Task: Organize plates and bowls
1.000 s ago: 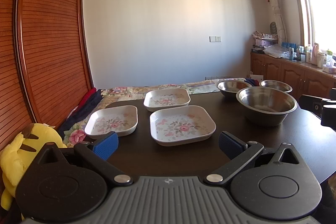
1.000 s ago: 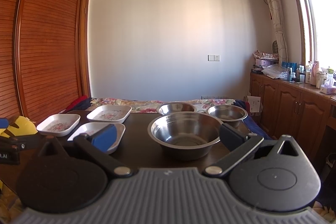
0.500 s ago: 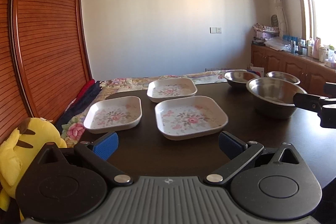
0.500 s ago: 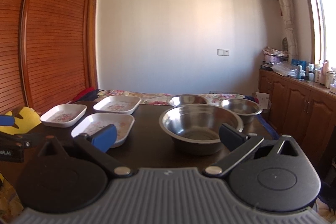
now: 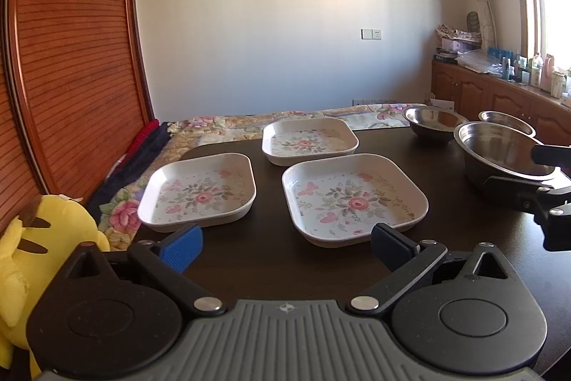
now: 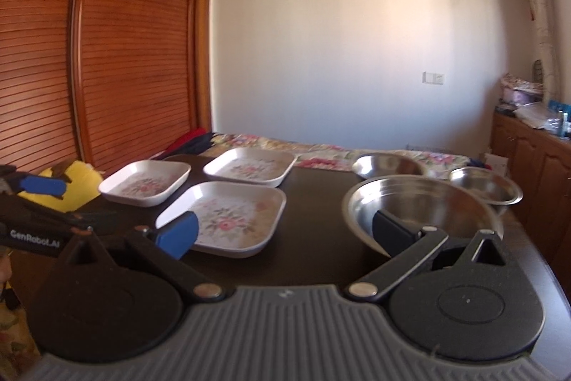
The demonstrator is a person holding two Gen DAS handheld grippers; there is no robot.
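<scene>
Three square white floral plates lie on a dark table (image 5: 271,259): a near one (image 5: 353,197), a left one (image 5: 200,191) and a far one (image 5: 308,140). To their right stand three steel bowls: a large one (image 5: 499,152) and two small ones (image 5: 433,121) (image 5: 506,120). My left gripper (image 5: 285,243) is open, just short of the near plate's front rim. My right gripper (image 6: 283,232) is open too, between the near plate (image 6: 228,216) and the large bowl (image 6: 424,213), its right fingertip over the bowl's near rim. Nothing is held.
A yellow plush toy (image 5: 39,241) sits off the table's left edge, beside a floral bedspread (image 5: 221,127). A slatted wooden wardrobe (image 5: 67,59) fills the left side. A wooden counter (image 5: 499,91) with bottles runs along the right wall.
Both grippers have moved forward and tilted down toward the table. The plates and the large bowl now look closer. Neither gripper's opening has changed.
</scene>
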